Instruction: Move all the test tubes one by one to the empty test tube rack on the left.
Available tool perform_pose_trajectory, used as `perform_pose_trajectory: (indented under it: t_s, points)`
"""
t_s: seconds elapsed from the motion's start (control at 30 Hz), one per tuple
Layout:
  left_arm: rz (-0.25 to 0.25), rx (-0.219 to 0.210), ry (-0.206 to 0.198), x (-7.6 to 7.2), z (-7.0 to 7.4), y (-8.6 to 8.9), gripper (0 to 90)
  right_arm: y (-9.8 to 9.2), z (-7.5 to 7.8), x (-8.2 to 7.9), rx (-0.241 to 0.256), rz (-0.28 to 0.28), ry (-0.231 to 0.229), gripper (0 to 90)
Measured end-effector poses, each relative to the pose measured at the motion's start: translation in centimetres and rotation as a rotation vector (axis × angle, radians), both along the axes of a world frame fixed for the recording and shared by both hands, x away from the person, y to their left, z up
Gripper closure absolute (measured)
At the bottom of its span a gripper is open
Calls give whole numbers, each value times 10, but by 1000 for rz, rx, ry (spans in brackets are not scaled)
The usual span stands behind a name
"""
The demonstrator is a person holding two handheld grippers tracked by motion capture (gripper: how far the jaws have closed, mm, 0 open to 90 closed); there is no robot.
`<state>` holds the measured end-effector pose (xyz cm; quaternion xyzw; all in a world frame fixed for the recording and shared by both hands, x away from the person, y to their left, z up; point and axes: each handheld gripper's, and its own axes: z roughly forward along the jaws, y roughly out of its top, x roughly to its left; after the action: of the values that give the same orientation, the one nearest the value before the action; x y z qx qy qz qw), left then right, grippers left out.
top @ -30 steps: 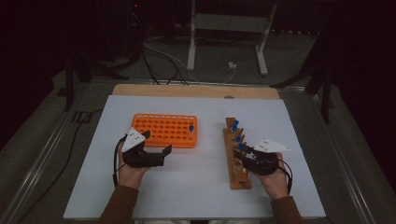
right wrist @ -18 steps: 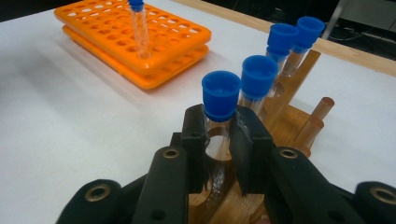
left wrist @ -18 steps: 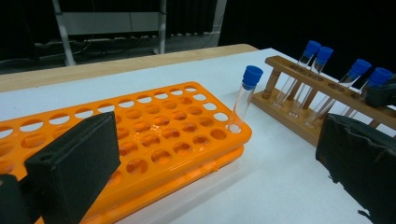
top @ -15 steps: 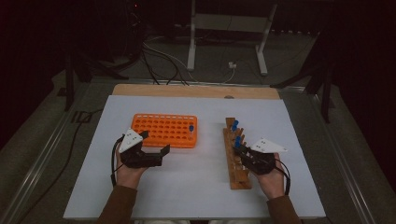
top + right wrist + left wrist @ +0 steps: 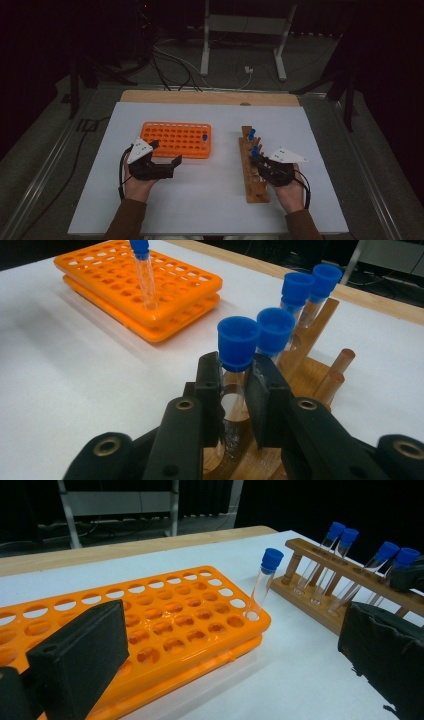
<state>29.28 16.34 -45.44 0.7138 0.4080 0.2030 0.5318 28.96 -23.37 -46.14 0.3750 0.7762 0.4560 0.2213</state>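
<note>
A wooden rack point(image 5: 258, 190) on the right of the white table holds several blue-capped clear tubes. My right gripper point(image 5: 235, 395) point(image 5: 259, 161) is shut on the nearest tube point(image 5: 237, 342), just under its cap, with the tube still standing in the wooden rack point(image 5: 310, 370). An orange rack point(image 5: 176, 139) point(image 5: 165, 620) lies left of centre with one blue-capped tube point(image 5: 262, 585) point(image 5: 144, 275) in its near-right corner hole. My left gripper point(image 5: 166, 152) point(image 5: 235, 670) stands wide open in front of the orange rack, with nothing between its jaws.
The white mat point(image 5: 210, 200) has bare room between the two racks and in front of them. A strip of wooden tabletop point(image 5: 210, 97) runs along the far edge. Cables and a metal stand point(image 5: 240, 30) lie on the floor beyond.
The left gripper has edged slightly to the left. The right gripper stays at the wooden rack, on the same tube.
</note>
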Motion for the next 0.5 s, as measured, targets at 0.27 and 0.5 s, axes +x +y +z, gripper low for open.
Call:
perform_pose_trajectory:
  t_s: [0.27,0.5]
  points:
    - [7,1,-2,0,1,1,6,-5,9,-2,28,2,4,768]
    - [-1,16,-9,-2,4,-3,5,-7,24,-4,38,11,-8,768]
